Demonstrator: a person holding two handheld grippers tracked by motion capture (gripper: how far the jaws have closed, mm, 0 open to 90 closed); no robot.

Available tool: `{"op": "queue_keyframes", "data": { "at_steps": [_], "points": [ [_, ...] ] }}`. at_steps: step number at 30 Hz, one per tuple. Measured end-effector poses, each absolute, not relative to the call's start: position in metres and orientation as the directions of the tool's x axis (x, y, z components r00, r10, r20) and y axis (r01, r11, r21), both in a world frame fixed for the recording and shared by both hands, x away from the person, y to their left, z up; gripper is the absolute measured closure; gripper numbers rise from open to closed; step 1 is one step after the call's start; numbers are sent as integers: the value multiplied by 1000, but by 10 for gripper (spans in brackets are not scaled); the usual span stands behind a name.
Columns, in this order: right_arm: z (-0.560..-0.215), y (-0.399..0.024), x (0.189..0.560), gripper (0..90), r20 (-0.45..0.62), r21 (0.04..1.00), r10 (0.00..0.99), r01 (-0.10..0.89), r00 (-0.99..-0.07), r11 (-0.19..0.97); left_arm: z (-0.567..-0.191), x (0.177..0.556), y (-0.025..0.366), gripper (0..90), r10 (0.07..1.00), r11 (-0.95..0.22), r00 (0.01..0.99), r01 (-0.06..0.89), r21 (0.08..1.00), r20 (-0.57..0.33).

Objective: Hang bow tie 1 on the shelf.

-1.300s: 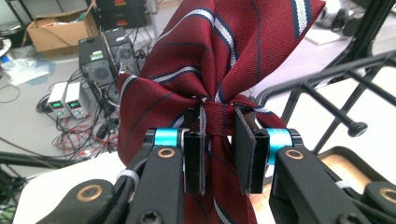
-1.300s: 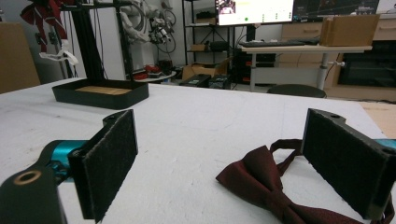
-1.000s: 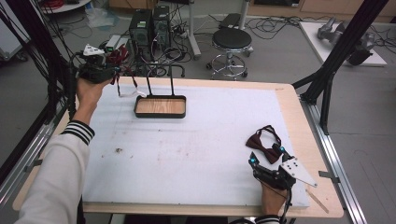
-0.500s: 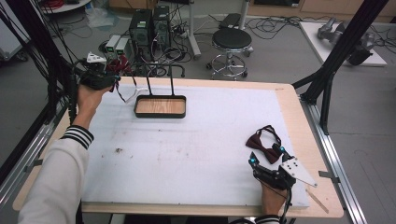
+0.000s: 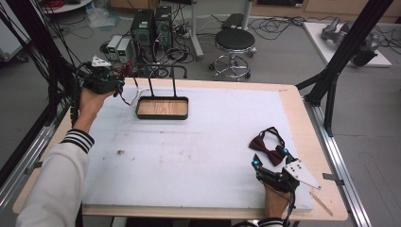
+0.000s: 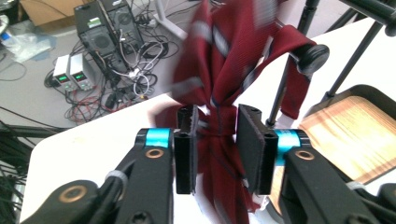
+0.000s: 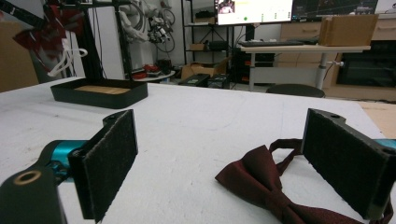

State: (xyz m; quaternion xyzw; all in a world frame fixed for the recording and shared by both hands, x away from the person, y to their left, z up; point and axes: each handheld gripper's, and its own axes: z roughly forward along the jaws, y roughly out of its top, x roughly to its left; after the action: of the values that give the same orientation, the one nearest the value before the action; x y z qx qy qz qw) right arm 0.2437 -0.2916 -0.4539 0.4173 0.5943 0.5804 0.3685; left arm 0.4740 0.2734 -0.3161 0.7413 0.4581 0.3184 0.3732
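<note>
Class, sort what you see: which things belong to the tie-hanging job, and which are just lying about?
Job in hand:
striped red tie, at the stand's post
black stand with wooden tray
dark red bow tie, on the table

Lying about, on the floor:
round stool
computer towers
small boxes with green displays

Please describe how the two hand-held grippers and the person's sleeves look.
Each hand-held gripper, left and right, has black jaws with dark felt-like pads and cyan rings. Grey three-cornered plates sit on top. The sleeve is white with a black-striped cuff.
</note>
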Motion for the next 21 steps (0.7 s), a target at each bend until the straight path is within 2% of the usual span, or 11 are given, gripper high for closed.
{"op": "queue_keyframes", "data": {
  "at_steps": [2,6,8,9,13,21],
  "points": [
    [-454,-291,243,100,50,997,924,71,-379,-24,-316,474,274,606,916,-300,381,438,847,127],
    [-454,-291,243,100,51,997,924,72,-378,-25,-316,473,275,435,915,-309,381,440,843,137],
    [-454,-291,243,100,50,997,924,72,-379,-25,-317,473,275,318,912,-327,380,441,836,156],
    [-454,-291,243,100,49,997,924,72,-378,-23,-317,472,275,293,908,-333,389,438,835,157],
    [-454,-291,243,100,48,997,924,72,-378,-23,-316,469,275,227,892,-346,422,410,844,161],
    [-454,-291,244,100,44,997,925,71,-377,-18,-314,450,279,192,874,-331,466,361,872,138]
  ]
}}
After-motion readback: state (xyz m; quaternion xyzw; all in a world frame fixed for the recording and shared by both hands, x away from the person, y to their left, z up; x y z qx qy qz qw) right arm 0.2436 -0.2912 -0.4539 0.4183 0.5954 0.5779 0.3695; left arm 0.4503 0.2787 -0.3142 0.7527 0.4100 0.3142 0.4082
